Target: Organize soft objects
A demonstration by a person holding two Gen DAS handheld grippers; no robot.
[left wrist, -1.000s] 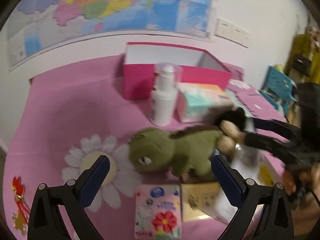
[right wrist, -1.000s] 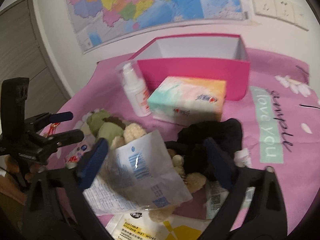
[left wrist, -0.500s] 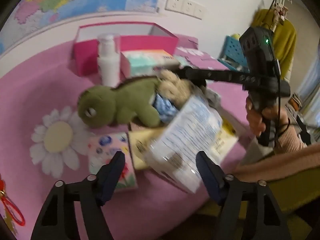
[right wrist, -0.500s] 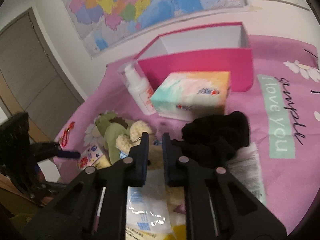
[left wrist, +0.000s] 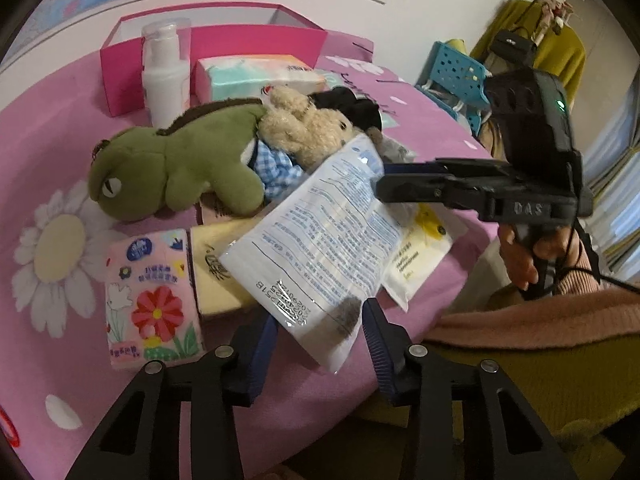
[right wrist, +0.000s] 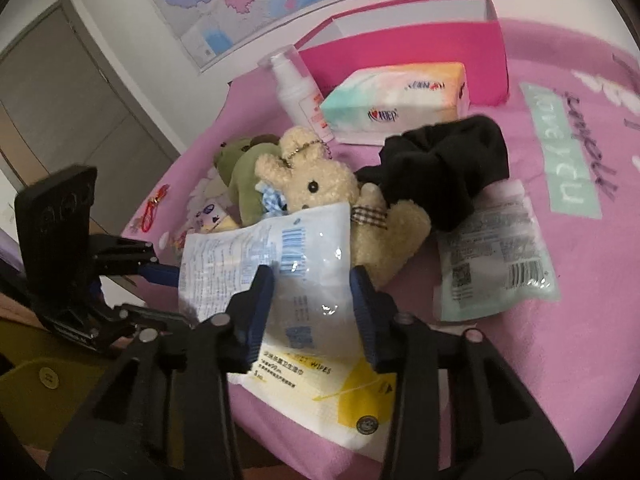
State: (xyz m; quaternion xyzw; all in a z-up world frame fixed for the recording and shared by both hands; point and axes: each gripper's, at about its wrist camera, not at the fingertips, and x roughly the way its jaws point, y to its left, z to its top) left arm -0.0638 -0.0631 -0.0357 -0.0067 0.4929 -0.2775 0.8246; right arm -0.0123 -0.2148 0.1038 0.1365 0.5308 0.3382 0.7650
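We see the white-and-blue wipes pack (left wrist: 320, 236) lifted at a slant over the pink cloth (left wrist: 60, 120), caught at two ends. In the left wrist view its near corner sits between the fingers of the left gripper (left wrist: 318, 340). Those jaws have just been closing, and both blue pads lie against the film. From there the pack runs up toward 12 o'clock, where the right gripper (left wrist: 380, 184) comes in from 3 o'clock and bites its far edge, with a hand (left wrist: 528, 256) on the handle.

In the right wrist view the same pack fills the gap between the right gripper's pads and crumples there. Its jaws have just eased open a little, yet they pinch the pack. The rest of the film spreads toward 10 o'clock, where the left gripper meets its edge.

Under the pack, at 6 o'clock of it, lies a yellow wipes pack (right wrist: 340, 396). The beige bear (right wrist: 316, 184) is at 12 o'clock, touching the pack's top edge, with the green dinosaur (left wrist: 180, 172) against it. A black scrunchie (right wrist: 448, 160) lies at 2 o'clock and a pale green sachet (right wrist: 496, 256) at 3 o'clock. The pink box (left wrist: 256, 44) stands farther back at 12.
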